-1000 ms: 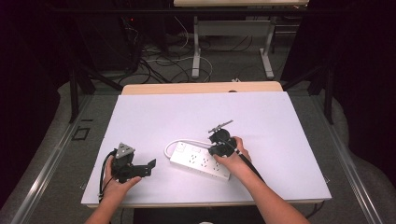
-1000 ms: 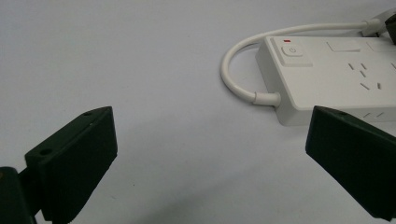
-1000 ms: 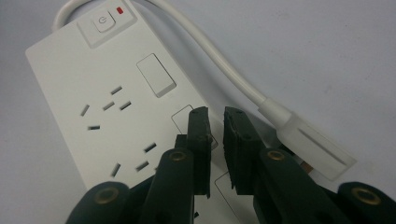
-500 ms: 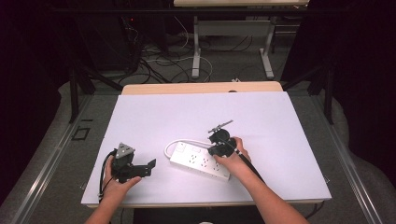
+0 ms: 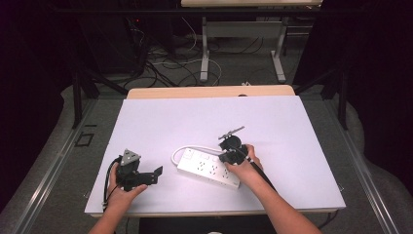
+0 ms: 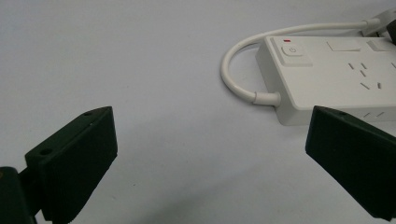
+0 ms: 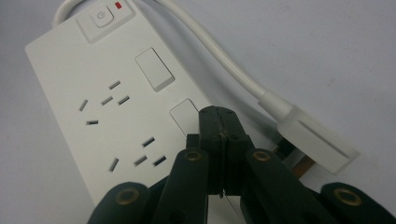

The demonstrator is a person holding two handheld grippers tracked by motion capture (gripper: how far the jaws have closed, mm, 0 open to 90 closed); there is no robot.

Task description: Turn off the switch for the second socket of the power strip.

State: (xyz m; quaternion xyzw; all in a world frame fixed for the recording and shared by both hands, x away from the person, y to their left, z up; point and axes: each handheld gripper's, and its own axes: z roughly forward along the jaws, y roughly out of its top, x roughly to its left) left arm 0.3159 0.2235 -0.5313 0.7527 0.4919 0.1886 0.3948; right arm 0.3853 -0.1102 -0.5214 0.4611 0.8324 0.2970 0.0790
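White plastic power strip (image 5: 208,167) lies flat on the desk (image 5: 292,126), its plug (image 7: 308,140) beside it; my right gripper (image 7: 218,122) has just been closing and its jaws now meet with nothing between them, tips poised over a rocker switch (image 7: 186,114), which I judge ready for pressing. My left gripper (image 6: 210,154) rests apart, jaws released, with the strip's cord end just ahead of them.

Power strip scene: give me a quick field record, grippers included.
surface: white table
item: white power strip, flat on the table, sockets up
power button: at the cord end, red mark beside it
cord: white, loops from the strip's end
plug: white, lying on the table beside the strip
right gripper: jaws have just closed, pressed together with nothing between, tips over the strip's top face
left gripper: jaws wide open, low over bare table, short of the strip
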